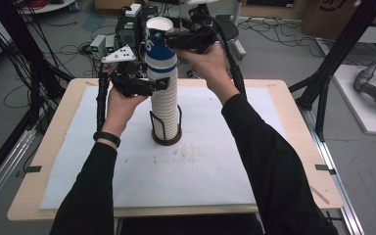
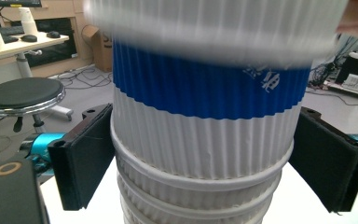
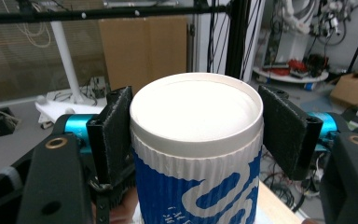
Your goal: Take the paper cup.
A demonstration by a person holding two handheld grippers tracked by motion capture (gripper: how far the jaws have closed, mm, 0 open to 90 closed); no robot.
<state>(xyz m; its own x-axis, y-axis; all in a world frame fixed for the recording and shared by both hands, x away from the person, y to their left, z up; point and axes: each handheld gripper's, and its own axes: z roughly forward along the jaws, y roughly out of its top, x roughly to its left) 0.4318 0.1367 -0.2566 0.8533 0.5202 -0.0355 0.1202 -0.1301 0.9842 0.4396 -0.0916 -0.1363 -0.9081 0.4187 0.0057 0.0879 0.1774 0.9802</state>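
Looks like peeling the top paper cup [image 1: 160, 46] off the cup stack [image 1: 164, 105] mid-surface: right gripper [image 1: 169, 40] fingers flank its rim, grip unclear, while left gripper [image 1: 162, 84] fingers sit wide around the stack. Next: pinch, lift straight.

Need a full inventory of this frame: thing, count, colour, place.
Ribbed paper cups: tall nested stack, exact count unclear, white, in the holder at table centre.
Blue-and-white ribbed paper cup: one, upside down on top of the stack.
Black wire cup holder with brown round base: one, table centre.
White mat: one, covering most of the tabletop.
Light wooden table: one.
Black round stool: one, on the floor behind.
Left hand-held gripper: black, jaws either side of the stack's upper cups.
Right hand-held gripper: black, jaws either side of the top cup.
Person's arms: two, black sleeves, black band on left wrist.
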